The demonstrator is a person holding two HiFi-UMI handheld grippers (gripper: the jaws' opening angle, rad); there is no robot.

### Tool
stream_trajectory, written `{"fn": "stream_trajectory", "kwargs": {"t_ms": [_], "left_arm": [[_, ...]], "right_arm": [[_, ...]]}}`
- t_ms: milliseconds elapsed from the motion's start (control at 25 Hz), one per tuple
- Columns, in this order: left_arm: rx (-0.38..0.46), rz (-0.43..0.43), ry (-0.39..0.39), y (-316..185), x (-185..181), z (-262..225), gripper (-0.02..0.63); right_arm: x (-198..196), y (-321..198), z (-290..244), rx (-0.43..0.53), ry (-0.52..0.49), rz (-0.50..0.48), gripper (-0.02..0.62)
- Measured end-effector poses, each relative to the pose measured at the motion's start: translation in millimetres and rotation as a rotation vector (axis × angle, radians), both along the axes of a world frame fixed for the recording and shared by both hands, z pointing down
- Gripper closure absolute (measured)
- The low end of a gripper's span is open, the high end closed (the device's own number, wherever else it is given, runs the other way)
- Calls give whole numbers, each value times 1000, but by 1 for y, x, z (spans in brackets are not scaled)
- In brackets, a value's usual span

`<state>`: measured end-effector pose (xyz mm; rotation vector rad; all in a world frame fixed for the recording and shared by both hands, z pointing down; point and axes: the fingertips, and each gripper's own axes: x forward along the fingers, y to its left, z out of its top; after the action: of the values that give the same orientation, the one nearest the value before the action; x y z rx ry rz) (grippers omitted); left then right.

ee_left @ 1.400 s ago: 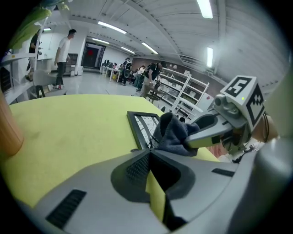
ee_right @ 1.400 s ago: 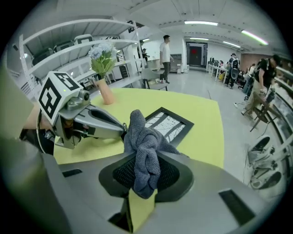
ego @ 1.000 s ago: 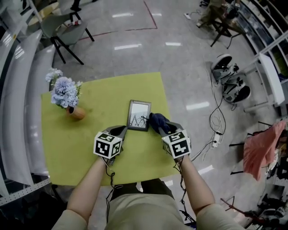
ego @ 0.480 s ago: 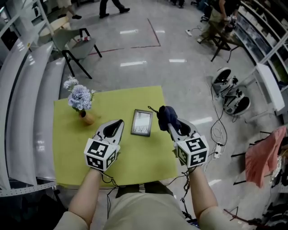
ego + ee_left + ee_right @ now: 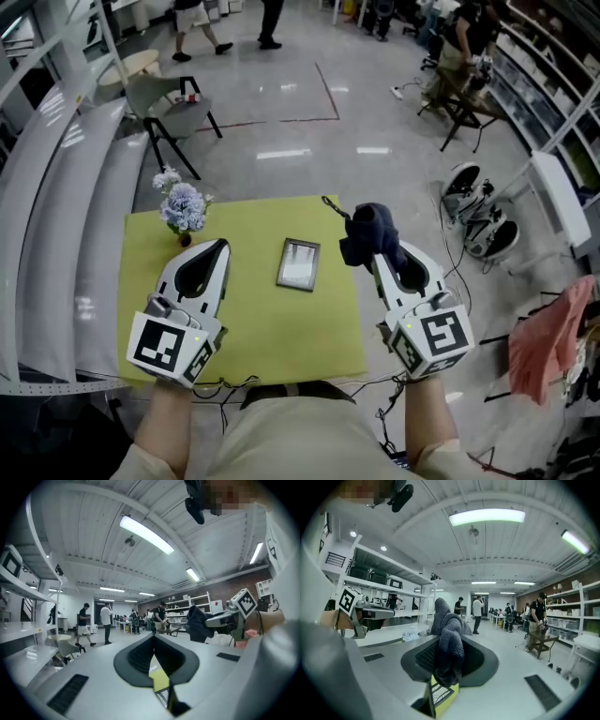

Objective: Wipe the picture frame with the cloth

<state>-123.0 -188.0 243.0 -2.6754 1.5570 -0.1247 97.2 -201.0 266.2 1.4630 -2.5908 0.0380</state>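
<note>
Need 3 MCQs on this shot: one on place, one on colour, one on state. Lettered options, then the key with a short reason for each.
1. Where is the small rectangular picture frame?
A) lying flat on the yellow-green table
B) leaning against a wall
C) on the floor

2. What colour is the knitted cloth?
A) red
B) dark blue
C) white

3. What state is the right gripper in?
A) open and empty
B) shut on the cloth
C) shut on the picture frame

Key:
1 A: the head view shows the frame lying on the tabletop with nothing gripping it.
2 B: the cloth reads dark blue in both the head view and the right gripper view.
3 B: the right gripper view shows the jaws clamped on the cloth, which bunches up out of them.
</note>
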Motion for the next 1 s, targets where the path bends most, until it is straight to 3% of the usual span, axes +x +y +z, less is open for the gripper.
{"fn": "stream_trajectory", "kwargs": {"t_ms": [200,320,640,1000], "left_arm": [[105,-42,-49,20,-9,-39,599],[128,-53,-103,33,-6,-43,598],[93,-27,-119,48,11,-23,598],[64,-43,-133,48,16,-2,599]], "right_arm": [[-6,25,-47,149,4,-3,505],[-11,39,-61,205,19,-13,505],[-18,60,-60,187,-50,-70,505],[-19,60,-22,68,-85,-101,505]]}}
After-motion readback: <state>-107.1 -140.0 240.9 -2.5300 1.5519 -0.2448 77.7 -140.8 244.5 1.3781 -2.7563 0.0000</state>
